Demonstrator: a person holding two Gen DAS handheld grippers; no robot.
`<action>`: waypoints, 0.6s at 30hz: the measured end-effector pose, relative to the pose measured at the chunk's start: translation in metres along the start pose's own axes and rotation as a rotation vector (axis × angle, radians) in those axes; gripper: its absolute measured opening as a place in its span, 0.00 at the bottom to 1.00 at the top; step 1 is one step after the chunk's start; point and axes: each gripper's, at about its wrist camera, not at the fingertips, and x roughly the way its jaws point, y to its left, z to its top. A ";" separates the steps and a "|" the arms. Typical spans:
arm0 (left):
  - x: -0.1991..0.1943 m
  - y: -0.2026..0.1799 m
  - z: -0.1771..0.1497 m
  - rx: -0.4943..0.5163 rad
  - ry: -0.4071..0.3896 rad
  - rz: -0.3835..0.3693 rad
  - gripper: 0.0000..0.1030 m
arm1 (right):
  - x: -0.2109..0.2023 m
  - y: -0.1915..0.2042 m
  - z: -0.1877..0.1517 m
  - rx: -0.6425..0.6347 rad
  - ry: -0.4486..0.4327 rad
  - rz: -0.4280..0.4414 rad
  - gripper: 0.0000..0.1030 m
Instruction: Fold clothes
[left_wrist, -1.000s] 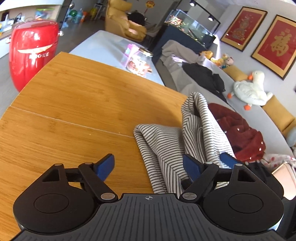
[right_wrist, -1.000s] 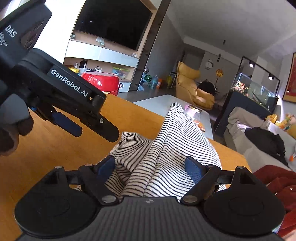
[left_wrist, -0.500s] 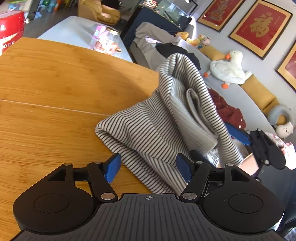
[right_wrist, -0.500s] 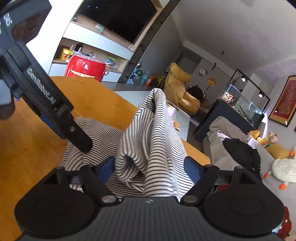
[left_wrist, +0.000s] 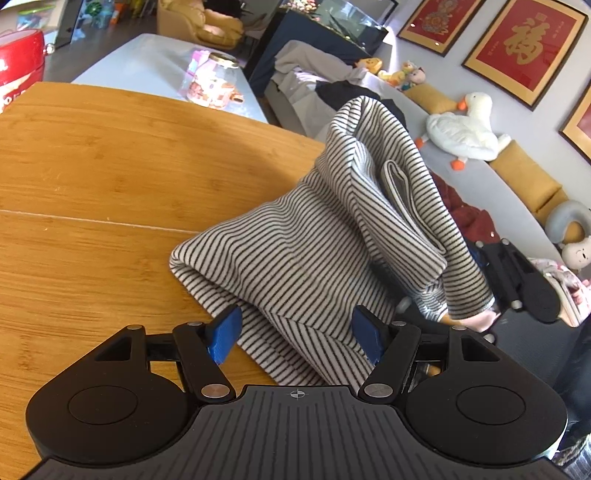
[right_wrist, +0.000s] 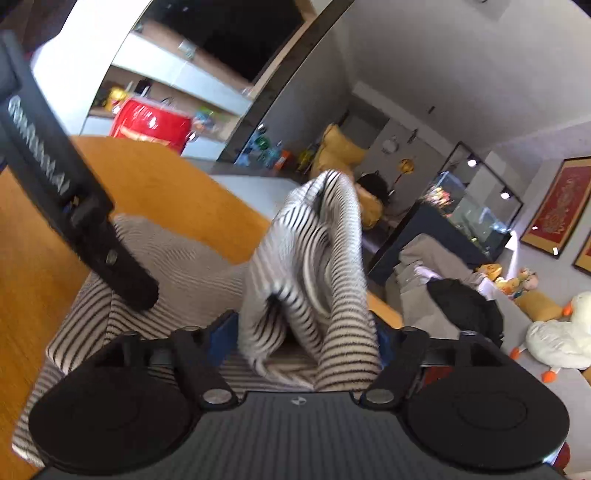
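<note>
Your left tongs (left_wrist: 297, 338) stand wide open, blue pads apart, straddling the near edge of the striped top (left_wrist: 295, 258) but gripping nothing; cloth lies between the pads with a clear gap on both sides. Your right tongs (right_wrist: 303, 336) also look spread, with a bunched fold of the top rising between the pads. That view is blurred and the pads are mostly hidden by cloth, so I cannot tell whether they actually pinch it.

Top: lower part lies flat on the wooden table (left_wrist: 110, 166) at its right edge, part-doubled with a rounded fold on its left side. The rest rises in a peak up and to the right, toward the sofa (left_wrist: 517, 192) side. A cuff end hangs down just beside the right tongs, seen in the left view at (left_wrist: 517, 280).

Key relation: the top's long axis runs from your left tongs up and rightward to the raised peak. Flat part sits directly ahead of the left tongs, nearer that hand; the lifted part is with the right. In the right view the left tongs (right_wrist: 122, 280) point down onto the flat cloth, touching or nearly so.

My read: the fold turns on the left side pinning the flat part while the raised part comes across over it. The stage can't be settled from this moment.
</note>
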 end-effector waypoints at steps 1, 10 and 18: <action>-0.002 0.000 -0.001 -0.002 -0.002 -0.003 0.68 | 0.001 -0.002 -0.002 0.013 -0.007 0.004 0.76; 0.002 0.002 -0.005 -0.050 0.032 -0.092 0.58 | -0.031 -0.031 0.020 -0.066 -0.105 -0.021 0.26; 0.014 0.014 -0.004 -0.126 0.040 -0.147 0.54 | -0.086 0.004 0.038 -0.229 -0.170 0.117 0.26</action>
